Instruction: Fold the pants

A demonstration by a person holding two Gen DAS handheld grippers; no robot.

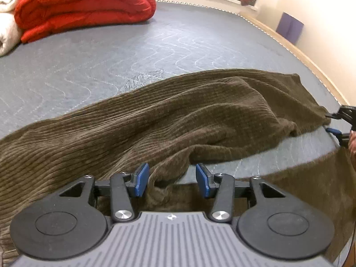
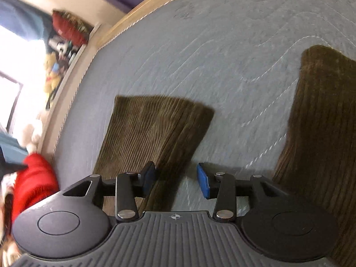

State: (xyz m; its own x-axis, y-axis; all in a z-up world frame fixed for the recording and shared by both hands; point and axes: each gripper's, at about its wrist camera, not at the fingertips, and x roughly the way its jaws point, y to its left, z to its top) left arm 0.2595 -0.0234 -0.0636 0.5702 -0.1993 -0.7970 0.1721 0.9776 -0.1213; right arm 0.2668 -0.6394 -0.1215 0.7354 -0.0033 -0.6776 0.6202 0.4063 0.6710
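Brown corduroy pants (image 1: 169, 120) lie rumpled across a grey quilted mattress (image 1: 93, 62). My left gripper (image 1: 172, 179) is open, its blue pads on either side of a fold of the fabric at the near edge. My right gripper (image 1: 333, 122) shows at the far right of the left wrist view, open at the pants' end. In the right wrist view the right gripper (image 2: 175, 178) is open over the edge of one pant leg (image 2: 151, 133); the other leg (image 2: 318, 133) lies to the right, apart from it.
A folded red duvet (image 1: 84, 6) and a cream blanket (image 1: 9, 11) sit at the mattress's far left. A wooden bed frame (image 1: 296, 46) runs along the wall, with a purple panel (image 1: 289, 26). Plush toys (image 2: 53, 75) line a shelf.
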